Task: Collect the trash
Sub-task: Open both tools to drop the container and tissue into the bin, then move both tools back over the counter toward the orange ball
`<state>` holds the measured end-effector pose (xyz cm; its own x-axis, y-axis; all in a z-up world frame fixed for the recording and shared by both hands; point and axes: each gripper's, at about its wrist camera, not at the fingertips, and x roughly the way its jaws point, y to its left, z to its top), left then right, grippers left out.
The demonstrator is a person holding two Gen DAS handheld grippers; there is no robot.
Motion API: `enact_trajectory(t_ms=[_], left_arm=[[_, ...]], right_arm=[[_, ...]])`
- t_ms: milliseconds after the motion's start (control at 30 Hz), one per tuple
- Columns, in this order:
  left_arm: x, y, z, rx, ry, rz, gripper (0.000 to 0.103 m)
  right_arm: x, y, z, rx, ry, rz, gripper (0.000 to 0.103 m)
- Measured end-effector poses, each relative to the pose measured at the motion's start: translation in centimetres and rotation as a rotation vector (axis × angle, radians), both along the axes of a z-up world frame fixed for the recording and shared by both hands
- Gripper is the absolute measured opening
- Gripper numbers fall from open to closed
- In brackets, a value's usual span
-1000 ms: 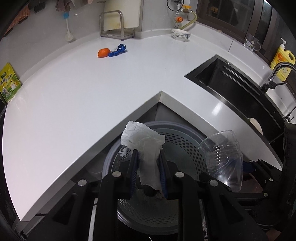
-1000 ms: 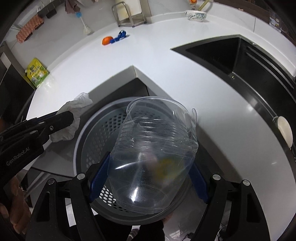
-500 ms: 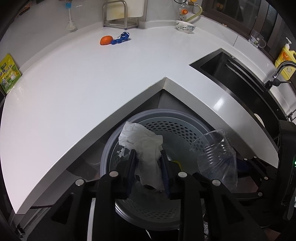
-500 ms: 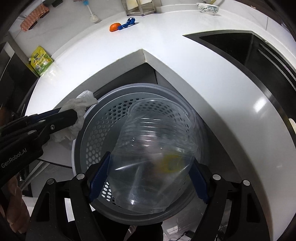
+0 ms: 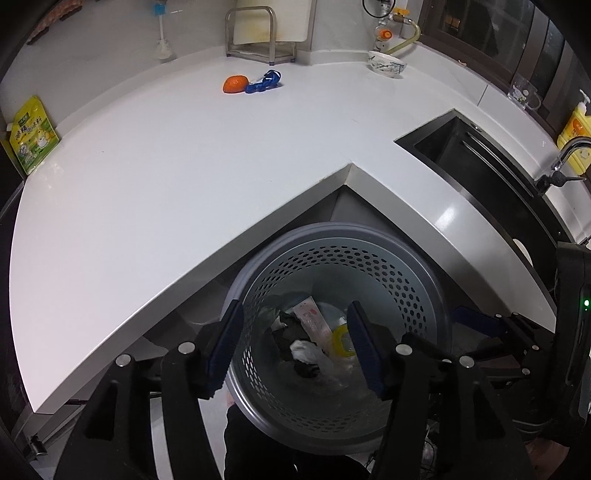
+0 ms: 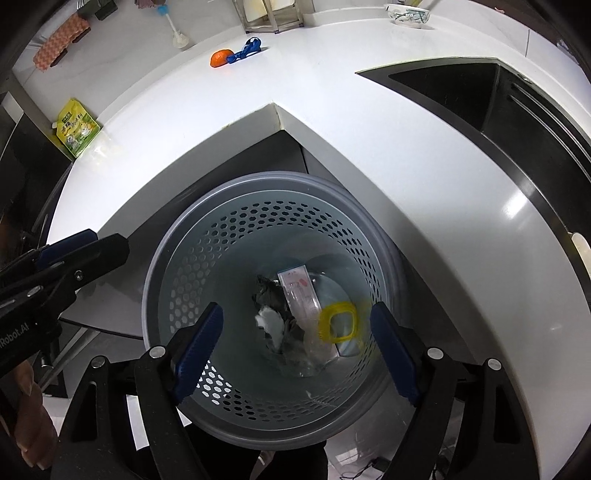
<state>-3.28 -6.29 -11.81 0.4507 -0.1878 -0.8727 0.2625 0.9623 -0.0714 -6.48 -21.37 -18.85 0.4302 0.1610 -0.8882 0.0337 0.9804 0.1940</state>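
Note:
A grey perforated trash bin [image 5: 421,284] [image 6: 177,258] stands below the inner corner of the white counter [image 5: 184,177]. Inside lie a white crumpled tissue [image 5: 304,349] [image 6: 271,321], a clear plastic cup [image 6: 317,350] with a yellow ring, a pink-and-white wrapper [image 6: 297,291] and dark scraps. My left gripper [image 5: 293,341] is open and empty above the bin's left side. My right gripper [image 6: 295,339] is open and empty above the bin. An orange peel [image 5: 235,84] and a blue wrapper [image 5: 264,82] lie on the far counter.
A black sink [image 5: 476,166] with a faucet [image 5: 565,158] is at right. A green-yellow packet [image 5: 31,134] leans at the counter's left end. A bowl [image 5: 387,63], a metal rack [image 5: 255,35], a brush [image 5: 162,44] and a yellow soap bottle [image 5: 578,129] stand along the back.
Both grippers opened over the bin. The tissue dropped from the left one and the clear cup from the right one; both now lie inside the bin.

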Motion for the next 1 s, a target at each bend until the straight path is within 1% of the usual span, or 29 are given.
enact_trajectory(t_ms=[167,267,400,533,667,733,900,1000], left_arm=[[-0.2,0.9,0.9,-0.004,-0.019,0.016,0.059],[0.0,1.5,1.8,-0.005,-0.036,0.027,0.065],[0.7,2.4,3.4,-0.009,-0.065,0.035,0.066],[1.8,3.6,5.0,-0.009,-0.107,0.042,0.073],[4.2,5.1,6.6,0.006,-0.156,0.05,0.076],[5.6,5.6,7.3,0.02,-0.174,0.057,0.081],[10.2,7.0,8.9,0.02,-0.214,0.055,0.083],[12.9,7.7,9.7,0.02,-0.248,0.049,0.088]], right_arm=[[-0.2,0.1,0.6,0.011,-0.013,-0.002,0.078],[-0.2,0.4,1.3,0.016,-0.026,0.0,0.078],[0.2,0.6,2.4,0.022,-0.05,-0.008,0.078],[1.4,1.0,4.1,0.021,-0.088,-0.025,0.078],[3.3,1.7,5.7,0.016,-0.129,-0.052,0.078],[4.6,2.1,6.4,0.017,-0.145,-0.063,0.078],[8.1,3.4,7.8,0.008,-0.179,-0.085,0.078],[10.5,4.0,8.5,0.001,-0.198,-0.103,0.078]])
